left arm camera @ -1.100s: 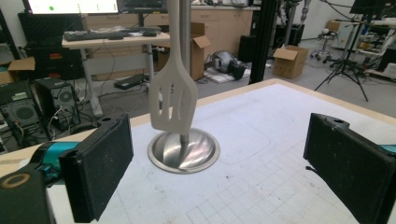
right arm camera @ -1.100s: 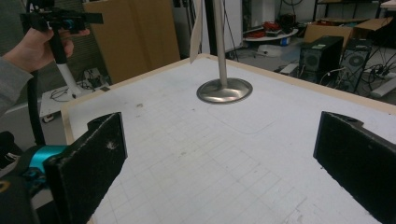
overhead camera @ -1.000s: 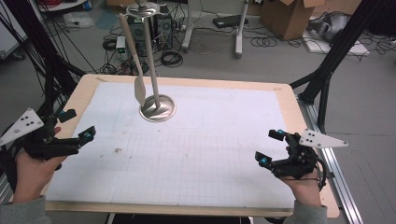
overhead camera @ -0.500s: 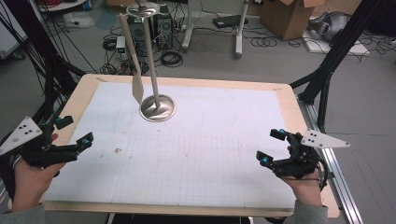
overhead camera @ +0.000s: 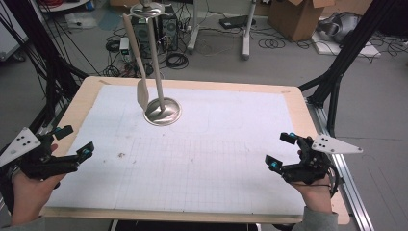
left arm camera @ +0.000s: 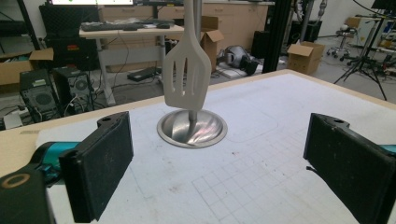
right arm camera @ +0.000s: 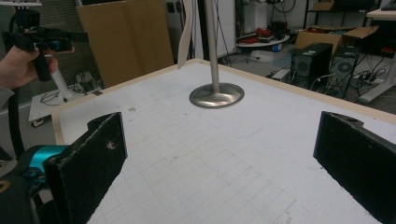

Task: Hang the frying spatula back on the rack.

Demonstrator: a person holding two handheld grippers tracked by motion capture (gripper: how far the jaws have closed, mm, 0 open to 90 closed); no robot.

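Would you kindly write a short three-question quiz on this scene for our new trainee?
1. True or false: the slotted spatula hangs from the metal stand with its blade clear of the table.
2. How do the jaws of the left tongs stand? A) wide open B) shut
3. Fill in: the right tongs hold ____.

Key: 1 true; 2 A; 3 nothing, with the jaws open.

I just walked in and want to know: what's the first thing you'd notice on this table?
A tall metal stand with a round shiny base rises at the far left of the white gridded mat, and a pale slotted spatula hangs from it. Nearer, the left gripper and right gripper wait open at the table's side edges.
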